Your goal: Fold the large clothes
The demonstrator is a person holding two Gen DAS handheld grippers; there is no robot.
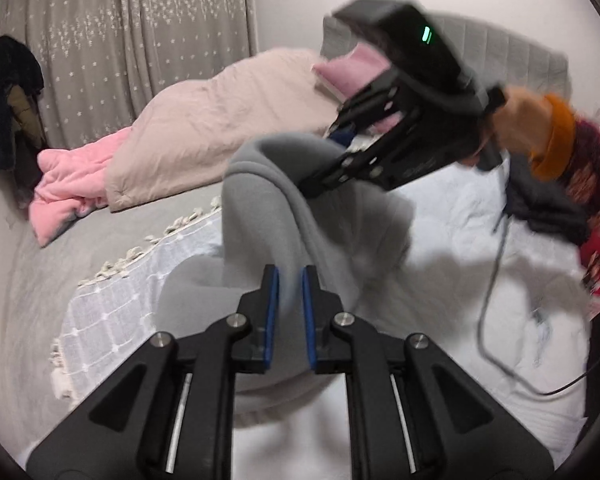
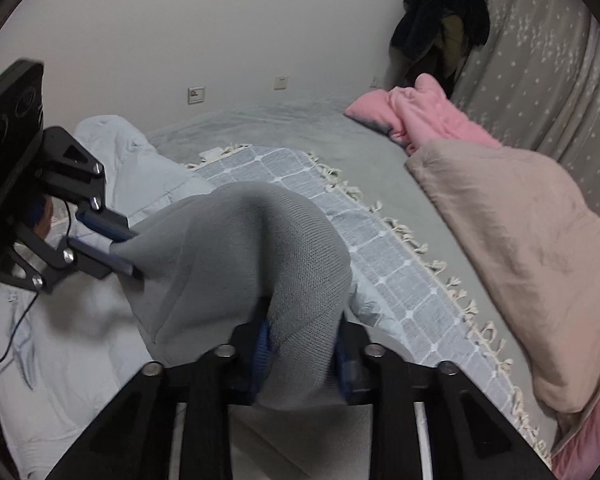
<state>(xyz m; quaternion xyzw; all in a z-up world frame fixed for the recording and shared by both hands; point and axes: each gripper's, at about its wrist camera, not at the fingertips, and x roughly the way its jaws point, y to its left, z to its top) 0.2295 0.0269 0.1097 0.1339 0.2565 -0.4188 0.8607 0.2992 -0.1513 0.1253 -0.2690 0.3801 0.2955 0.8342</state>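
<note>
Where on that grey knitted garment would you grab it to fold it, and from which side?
Grip the grey garment at its edges, one gripper on each end, coming from above. It is limp knit that bunches, so pinching a thin doubled edge holds best. Both the left gripper and right gripper already pinch it so, lifted over the bed.

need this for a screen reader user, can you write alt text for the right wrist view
The right tongs are shut on a bunched fold of a grey knit garment held above a bed, while the left tongs pinch its other end at left. A pale blue fringed throw, a beige duvet and a pink blanket lie behind.
</note>
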